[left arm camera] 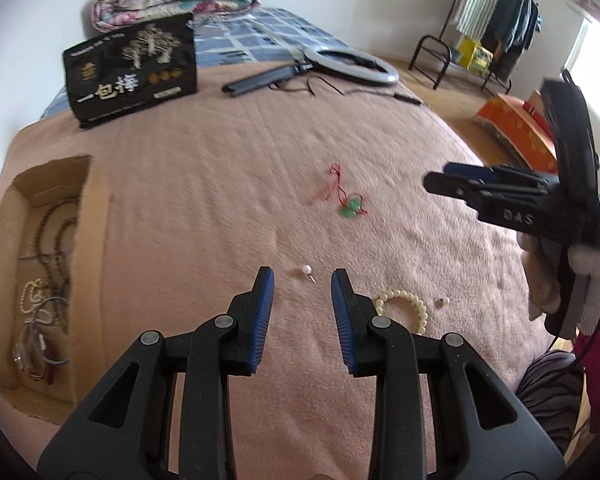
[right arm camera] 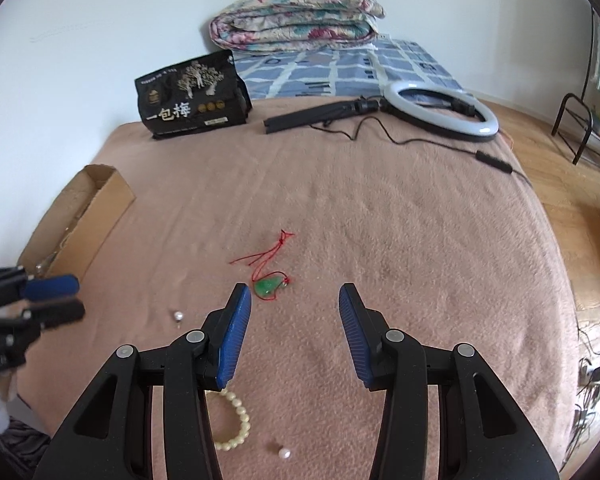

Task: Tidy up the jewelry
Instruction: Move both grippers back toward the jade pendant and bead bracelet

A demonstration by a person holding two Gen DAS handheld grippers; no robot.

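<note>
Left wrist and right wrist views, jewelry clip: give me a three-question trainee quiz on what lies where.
1. True or false: the green pendant on a red cord is already inside the open brown cardboard box.
2. Multiple choice: what lies on the pink blanket just ahead of the gap of the left gripper? A) a white pearl earring B) a cream bead bracelet C) a white ring light
3. Fill in: the cream bead bracelet lies partly hidden beneath one finger of the ____ gripper in the right wrist view.

Key: 1 false, it lies loose on the blanket. 2 A, the white pearl earring. 3 right, meaning the right gripper.
</note>
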